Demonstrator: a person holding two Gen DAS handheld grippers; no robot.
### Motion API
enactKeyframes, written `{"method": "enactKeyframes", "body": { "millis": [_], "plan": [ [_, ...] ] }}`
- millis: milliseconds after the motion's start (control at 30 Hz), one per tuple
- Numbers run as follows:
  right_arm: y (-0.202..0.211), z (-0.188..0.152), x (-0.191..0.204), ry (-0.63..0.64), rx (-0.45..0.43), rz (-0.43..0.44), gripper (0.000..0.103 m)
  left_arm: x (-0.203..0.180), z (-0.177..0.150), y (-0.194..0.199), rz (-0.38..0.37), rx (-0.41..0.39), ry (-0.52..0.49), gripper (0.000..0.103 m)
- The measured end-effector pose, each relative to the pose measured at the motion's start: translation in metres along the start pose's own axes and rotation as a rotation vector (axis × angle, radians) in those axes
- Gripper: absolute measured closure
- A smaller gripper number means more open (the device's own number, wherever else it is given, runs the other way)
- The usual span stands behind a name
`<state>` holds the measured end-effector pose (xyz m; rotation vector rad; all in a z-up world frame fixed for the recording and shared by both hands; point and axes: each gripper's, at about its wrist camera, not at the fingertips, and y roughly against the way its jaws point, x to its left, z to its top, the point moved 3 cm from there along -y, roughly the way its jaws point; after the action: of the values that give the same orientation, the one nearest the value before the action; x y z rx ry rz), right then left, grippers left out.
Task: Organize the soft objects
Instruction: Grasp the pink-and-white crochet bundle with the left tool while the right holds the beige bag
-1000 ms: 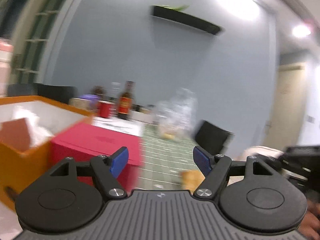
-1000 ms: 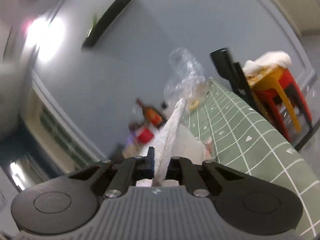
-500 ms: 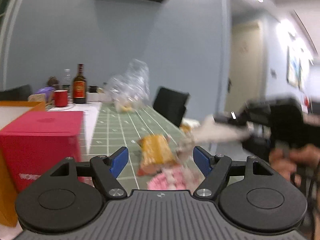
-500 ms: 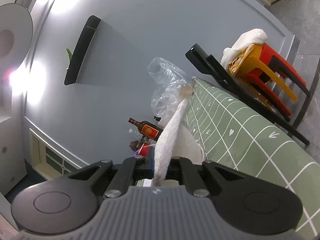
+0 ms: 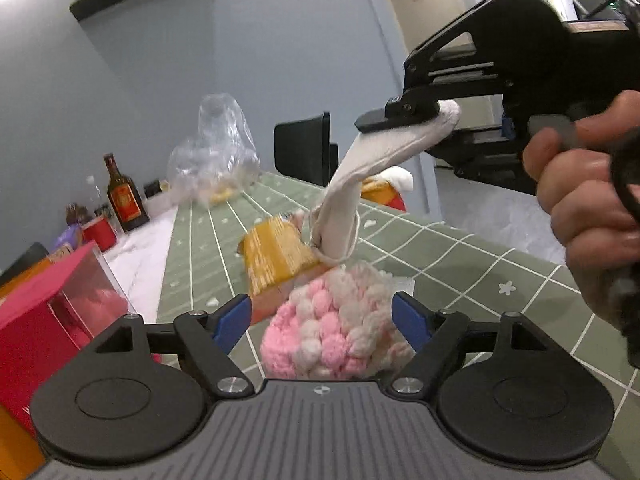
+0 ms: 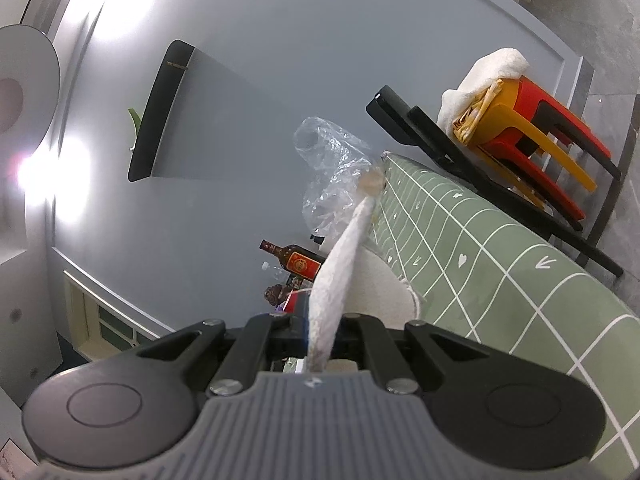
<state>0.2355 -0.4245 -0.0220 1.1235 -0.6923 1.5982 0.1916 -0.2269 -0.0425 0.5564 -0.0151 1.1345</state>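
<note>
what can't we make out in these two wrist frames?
- Underside of the fluffy pink-and-white knitted item: left wrist view, hidden by the open left gripper body.
- White cloth strip lower end: right wrist view, lost behind the right gripper shut on it.
- Brown glass bottle label text: too small.
- Red box: cut by the left edge.

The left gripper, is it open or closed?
Open. The left gripper has its blue fingertips spread either side of the pink and white pompom ball.

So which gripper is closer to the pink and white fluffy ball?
Left. The left gripper is open with the pink and white fluffy ball between its fingers. The right gripper is higher up, shut on the white cloth strip running down to the ball.
</note>
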Motion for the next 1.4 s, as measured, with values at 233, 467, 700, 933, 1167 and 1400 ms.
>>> {"method": "enactKeyframes", "body": {
  "millis": [233,467,700,933,1167,1400],
  "plan": [
    [0.001,0.001,0.000,-0.034,0.000,0.091,0.100,0.000,-0.009,-0.015,-0.076,0.148,0.039,0.006],
    [0.004,0.002,-0.001,-0.047,-0.005,0.085,0.099,0.005,-0.012,-0.005,-0.100,0.107,0.081,0.045],
    [0.003,-0.001,0.002,-0.029,0.001,0.066,0.099,-0.003,-0.005,0.013,-0.041,0.006,-0.007,0.073],
    [0.004,0.000,0.004,-0.014,-0.002,0.081,0.099,0.008,0.001,0.023,-0.008,-0.057,0.064,0.080],
    [0.005,0.002,0.004,-0.004,-0.003,0.077,0.099,0.037,0.011,0.041,0.009,-0.167,0.250,0.096],
    [0.005,0.002,0.004,0.003,-0.002,0.066,0.099,0.065,0.011,0.042,-0.017,-0.151,0.405,0.097]
  ]
}}
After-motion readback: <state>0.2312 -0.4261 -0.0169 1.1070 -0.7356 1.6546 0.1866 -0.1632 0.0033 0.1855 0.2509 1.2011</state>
